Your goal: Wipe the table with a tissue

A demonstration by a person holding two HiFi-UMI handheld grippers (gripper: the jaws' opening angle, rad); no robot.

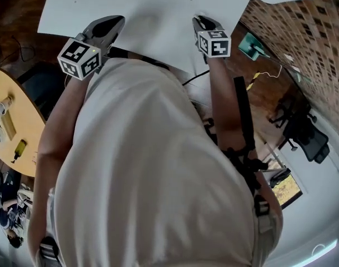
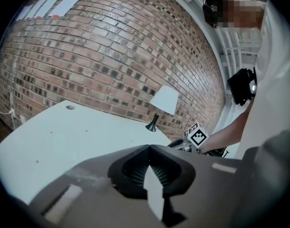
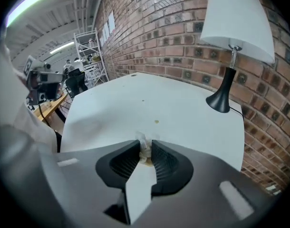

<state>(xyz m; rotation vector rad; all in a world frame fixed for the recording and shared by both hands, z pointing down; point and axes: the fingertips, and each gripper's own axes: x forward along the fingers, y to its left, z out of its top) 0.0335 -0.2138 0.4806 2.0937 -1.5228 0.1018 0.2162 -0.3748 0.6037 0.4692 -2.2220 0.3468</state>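
The white table lies ahead of me, past the person's light shirt that fills most of the head view. My right gripper is shut on a small crumpled tissue, which pokes out between the jaw tips just above the table. A small yellowish spot marks the tabletop beyond it. In the head view the right gripper hangs over the table's near edge. My left gripper is shut with nothing in it and is held over the table; it shows at the left.
A white-shaded lamp on a black stand sits at the table's far corner by the brick wall. A round wooden table with small items stands at the left, and an office chair at the right.
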